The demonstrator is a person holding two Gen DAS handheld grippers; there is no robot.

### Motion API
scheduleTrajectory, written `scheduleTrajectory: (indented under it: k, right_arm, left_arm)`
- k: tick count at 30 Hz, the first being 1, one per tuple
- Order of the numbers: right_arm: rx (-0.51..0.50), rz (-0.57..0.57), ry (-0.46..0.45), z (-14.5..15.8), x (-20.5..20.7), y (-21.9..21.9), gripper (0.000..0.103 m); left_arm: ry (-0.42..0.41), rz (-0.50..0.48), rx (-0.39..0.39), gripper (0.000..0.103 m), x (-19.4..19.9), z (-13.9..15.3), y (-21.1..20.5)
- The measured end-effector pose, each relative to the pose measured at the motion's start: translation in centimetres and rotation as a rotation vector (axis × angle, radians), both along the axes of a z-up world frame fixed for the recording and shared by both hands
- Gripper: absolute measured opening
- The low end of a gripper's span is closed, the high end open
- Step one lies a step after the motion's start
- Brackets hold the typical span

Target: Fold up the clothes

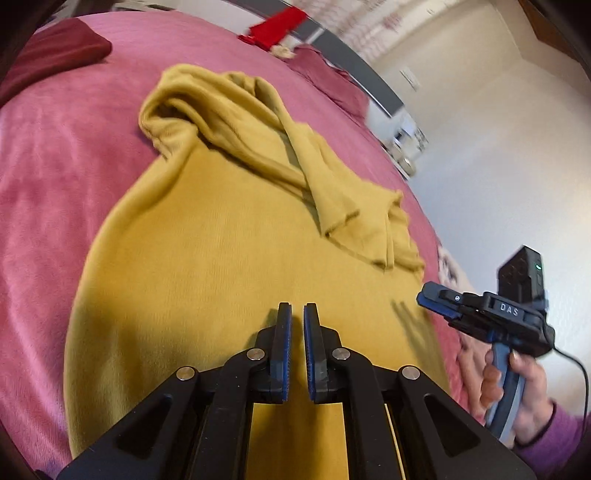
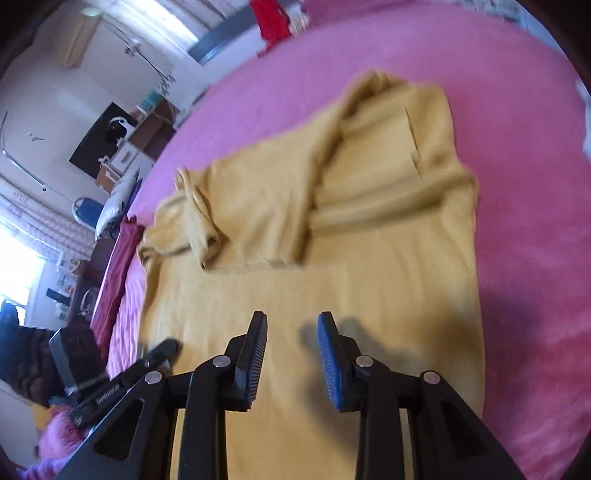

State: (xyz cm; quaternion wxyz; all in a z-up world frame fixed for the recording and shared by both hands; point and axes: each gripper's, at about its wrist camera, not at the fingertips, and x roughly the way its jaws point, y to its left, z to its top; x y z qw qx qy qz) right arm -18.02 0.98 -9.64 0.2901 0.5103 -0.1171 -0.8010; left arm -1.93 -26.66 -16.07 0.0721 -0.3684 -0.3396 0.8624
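Note:
A mustard-yellow sweater [image 1: 221, 258] lies on the pink bedspread [image 1: 55, 166], its body spread flat and both sleeves folded across the upper part. It also shows in the right wrist view [image 2: 332, 277]. My left gripper [image 1: 297, 314] hovers over the sweater's lower body, its jaws nearly closed with a thin gap and nothing between them. My right gripper [image 2: 291, 321] is open and empty above the sweater's lower part. The right gripper also shows in the left wrist view [image 1: 436, 299], held at the sweater's right edge.
A dark red folded cloth [image 1: 55, 51] lies at the far left of the bed. A red garment [image 1: 277, 22] hangs by the grey bed frame. Room furniture and windows [image 2: 55, 184] stand beyond the bed's left side.

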Motion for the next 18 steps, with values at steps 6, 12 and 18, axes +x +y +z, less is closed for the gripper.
scheduleTrajectory:
  k: [6,12,18]
  right_arm:
    - [0.008,0.064,0.087,2.1,-4.0,-7.9,0.029]
    - [0.128,0.103,0.001,-1.5,-6.8,-13.9,0.029]
    - [0.155,0.551,0.17,-1.1,1.7,-17.8,0.029]
  left_arm:
    - [-0.011,0.139,-0.002,0.025,-0.7,1.8,-1.4]
    - [0.025,0.273,0.04,0.039,5.2,-0.9,-2.1]
    - [0.064,0.21,-0.031,0.046,5.4,0.2,-0.7]
